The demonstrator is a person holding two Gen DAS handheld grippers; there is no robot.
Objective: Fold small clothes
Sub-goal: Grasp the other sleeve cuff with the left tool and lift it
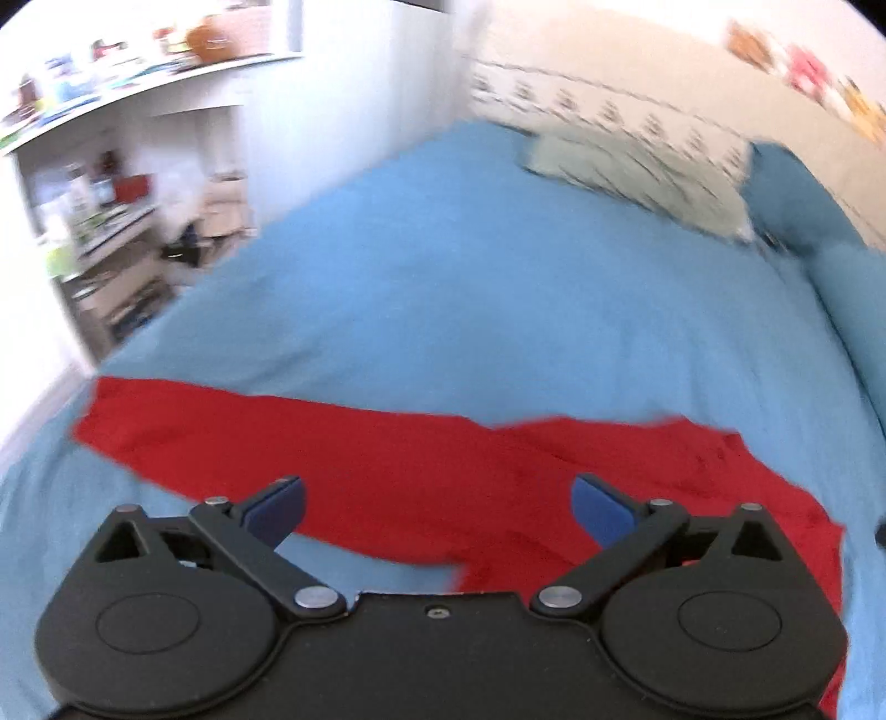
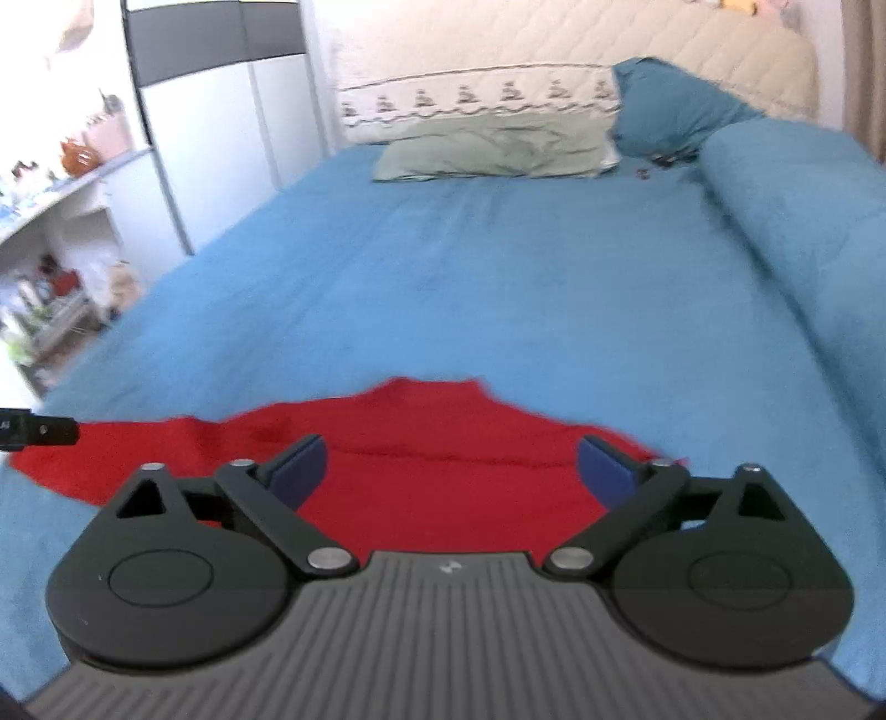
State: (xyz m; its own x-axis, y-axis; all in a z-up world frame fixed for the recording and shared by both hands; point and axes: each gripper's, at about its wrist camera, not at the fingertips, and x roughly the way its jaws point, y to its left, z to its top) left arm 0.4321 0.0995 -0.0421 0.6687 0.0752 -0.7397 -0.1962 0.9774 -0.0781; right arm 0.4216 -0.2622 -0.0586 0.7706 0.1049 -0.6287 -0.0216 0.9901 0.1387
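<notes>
Left tool [image 1: 437, 509]: blue-padded fingers [image 1: 277, 509] spread wide apart, nothing between them, hovering over crumpled red fabric garment [image 1: 387, 471]. Garment spread flat-ish on blue-sheeted bed [image 1: 470, 277], stretched in a long band across near part of bed, one end reaching far left, bulkier part w/ folds at right under the right finger. Left-wrist view motion-blurred, esp. background.

Right tool [image 2: 451, 471]: fingers [image 2: 299, 471] likewise wide apart, gripping nothing, poised above same red garment [image 2: 443, 493]. From right-wrist view, garment lying at near edge of bed [image 2: 498, 288], a rounded hump of cloth rising toward mid-bed, a thin strip trailing off to left. Black bit of other tool poking in at left edge, just over that strip.

Contact w/ cloth: cannot tell for either tool; pads look above fabric, not pinching it.

Farther up bed: pale green pillow [image 2: 493, 149] lying flat, white embroidered pillow [image 2: 476, 99] propped behind it, blue pillow [image 2: 670, 111] to right, long blue bolster-like roll [image 2: 797, 221] along right side. Cream quilted headboard [image 2: 609, 39] behind. White cluttered shelving unit [image 1: 99, 194] left of bed, contents too blurred to ID.
</notes>
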